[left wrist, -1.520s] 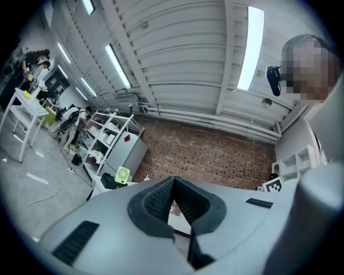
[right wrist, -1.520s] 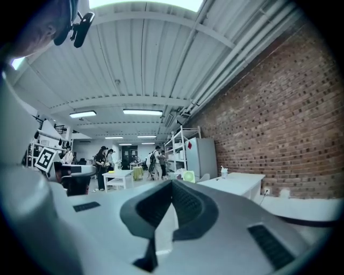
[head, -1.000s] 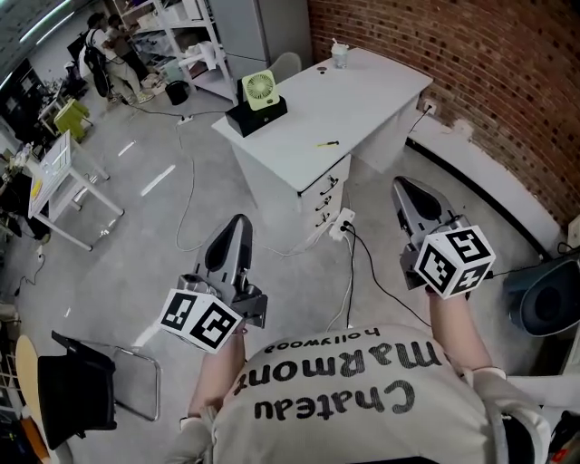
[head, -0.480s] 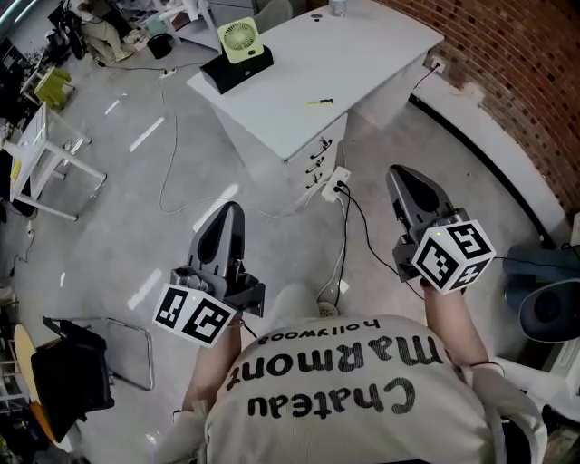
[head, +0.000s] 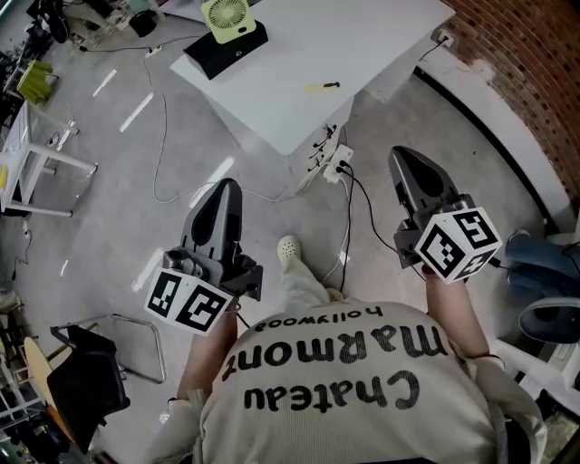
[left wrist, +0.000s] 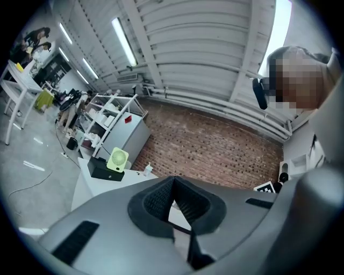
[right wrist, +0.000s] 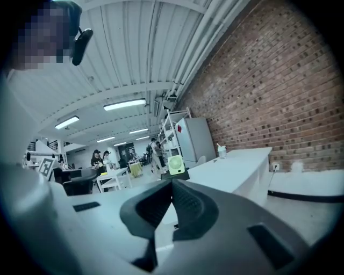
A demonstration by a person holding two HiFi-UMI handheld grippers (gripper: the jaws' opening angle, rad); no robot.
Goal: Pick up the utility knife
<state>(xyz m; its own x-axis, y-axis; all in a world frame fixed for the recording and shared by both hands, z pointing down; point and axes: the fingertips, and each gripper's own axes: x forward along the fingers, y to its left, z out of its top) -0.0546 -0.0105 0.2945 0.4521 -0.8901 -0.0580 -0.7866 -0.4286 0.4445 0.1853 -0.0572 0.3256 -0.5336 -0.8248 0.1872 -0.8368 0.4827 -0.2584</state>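
The utility knife (head: 323, 87), small and yellow, lies on the white desk (head: 362, 45) at the top of the head view, near the desk's front edge. Both grippers are held over the floor, well short of the desk. My left gripper (head: 225, 187) points toward the desk's near corner, jaws together with nothing in them. My right gripper (head: 410, 156) is to the right, below the desk's right end, also shut and empty. In the left gripper view the pads of my left gripper (left wrist: 173, 182) meet. In the right gripper view the jaws of my right gripper (right wrist: 172, 183) are closed too, with the desk (right wrist: 236, 166) beyond.
A green fan (head: 225, 14) stands on a black box (head: 227, 43) at the desk's left end. A power strip (head: 337, 163) and cables lie on the floor by the desk drawers. The person's shoe (head: 288, 247) is between the grippers. A brick wall (head: 535, 82) runs along the right.
The desk has come closer and slid toward the top of the head view. Both grippers have sunk and advanced with the walking person, still shut. A shoe has come into view.
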